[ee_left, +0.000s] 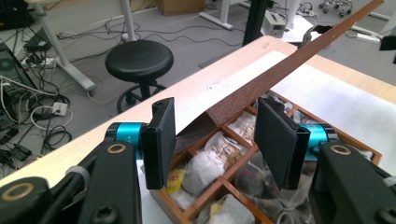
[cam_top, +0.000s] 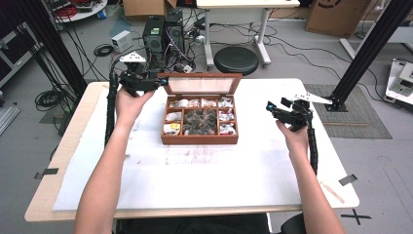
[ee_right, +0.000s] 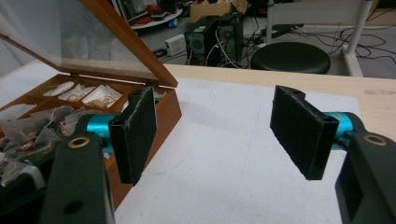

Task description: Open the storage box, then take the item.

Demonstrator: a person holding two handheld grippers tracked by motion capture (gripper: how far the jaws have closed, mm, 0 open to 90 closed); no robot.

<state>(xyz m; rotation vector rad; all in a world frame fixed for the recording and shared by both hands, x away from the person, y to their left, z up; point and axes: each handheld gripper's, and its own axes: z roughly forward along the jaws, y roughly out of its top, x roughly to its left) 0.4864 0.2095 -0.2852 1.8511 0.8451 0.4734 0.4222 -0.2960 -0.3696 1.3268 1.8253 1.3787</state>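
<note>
Facing raised lid (cam_top: 202, 86), left gripper (cam_top: 157, 84)

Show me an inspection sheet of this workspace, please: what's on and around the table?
Surface: wooden table under a white sheet.
Job's things: wooden box, lid standing open, tea bags in its compartments.
Clutter: tape strip near the right edge.
Grippers: left gripper at the lid's corner, fingers apart; right gripper open over the sheet, beside the box.
Cables: one ribbed cable trails from the left gripper; loose coils on the floor.
Surroundings: stool, computer towers.
</note>
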